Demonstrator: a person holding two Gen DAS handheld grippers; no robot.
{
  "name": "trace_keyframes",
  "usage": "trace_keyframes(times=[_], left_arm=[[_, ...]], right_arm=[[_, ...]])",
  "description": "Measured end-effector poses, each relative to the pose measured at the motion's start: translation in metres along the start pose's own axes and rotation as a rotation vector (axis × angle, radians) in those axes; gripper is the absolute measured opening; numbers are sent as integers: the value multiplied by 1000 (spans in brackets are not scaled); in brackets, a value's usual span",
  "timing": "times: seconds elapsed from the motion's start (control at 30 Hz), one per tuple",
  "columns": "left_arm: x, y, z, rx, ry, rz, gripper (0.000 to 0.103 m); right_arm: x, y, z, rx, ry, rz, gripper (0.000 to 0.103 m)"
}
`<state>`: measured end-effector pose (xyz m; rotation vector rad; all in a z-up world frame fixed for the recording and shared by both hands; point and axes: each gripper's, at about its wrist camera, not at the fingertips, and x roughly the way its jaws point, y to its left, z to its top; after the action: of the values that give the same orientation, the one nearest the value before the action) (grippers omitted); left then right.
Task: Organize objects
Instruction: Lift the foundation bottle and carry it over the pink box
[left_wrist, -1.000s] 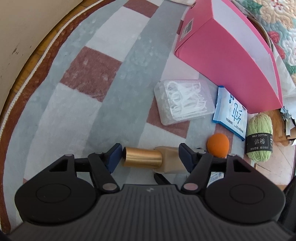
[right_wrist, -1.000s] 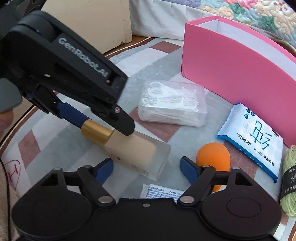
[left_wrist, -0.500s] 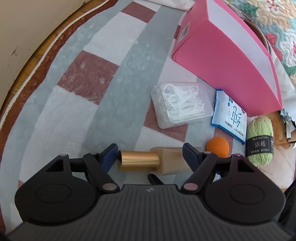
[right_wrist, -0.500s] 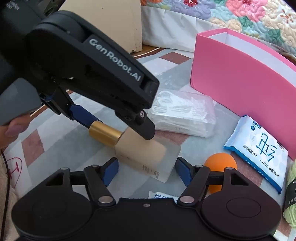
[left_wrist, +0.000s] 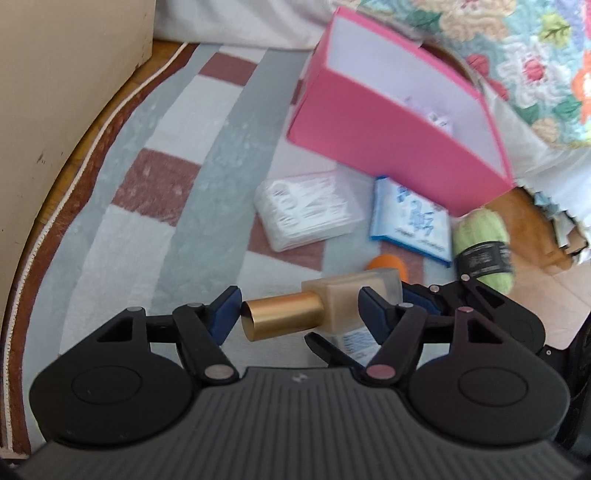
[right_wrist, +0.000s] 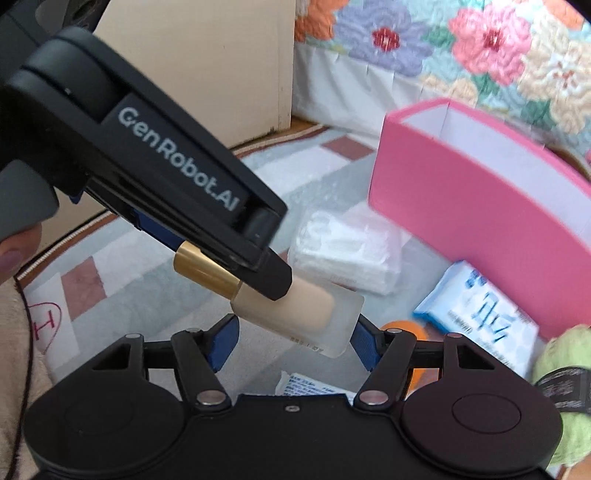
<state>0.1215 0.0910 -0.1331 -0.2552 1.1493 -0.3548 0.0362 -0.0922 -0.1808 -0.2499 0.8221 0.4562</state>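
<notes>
My left gripper (left_wrist: 297, 312) is shut on a frosted beige foundation bottle (left_wrist: 354, 299) with a gold cap (left_wrist: 284, 319), holding it lengthwise and lifted off the rug. In the right wrist view the bottle (right_wrist: 306, 308) hangs from the left gripper (right_wrist: 177, 177) just ahead of my right gripper (right_wrist: 293, 338), which is open and empty, its blue pads on either side below the bottle. The open pink box (left_wrist: 399, 133) stands at the back right, also in the right wrist view (right_wrist: 476, 218).
On the striped rug (left_wrist: 140, 206) lie a clear floss-pick box (left_wrist: 306, 210), a blue wipes packet (left_wrist: 410, 219), an orange sponge ball (left_wrist: 388, 264), green yarn (left_wrist: 484, 247) and a small white sachet (right_wrist: 306, 386). A beige cabinet (left_wrist: 55, 92) is left; a floral quilt (right_wrist: 461, 44) behind.
The left gripper has lifted the bottle off the rug and carried it up toward the pink box. The right gripper has risen along with it, still open.
</notes>
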Motion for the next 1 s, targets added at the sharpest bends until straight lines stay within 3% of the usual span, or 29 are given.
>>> trace_keyframes(times=[0.37,0.5,0.7,1.0], left_arm=[[-64,-42,16,75,-85,-75,66],[-87,-68,34,149,-147,-53,66],[-94,-96,64,200,-194,-65,66],[-89,-130,123,249,-223,-125,68]], right_arm=[[-51,-29,28,-1,-49,-19,70],[-69,-43,40,28,-83,-38,61],[-86,-61,59,33,-156,-105,61],[-109,-100,106,11,-176,-192,61]])
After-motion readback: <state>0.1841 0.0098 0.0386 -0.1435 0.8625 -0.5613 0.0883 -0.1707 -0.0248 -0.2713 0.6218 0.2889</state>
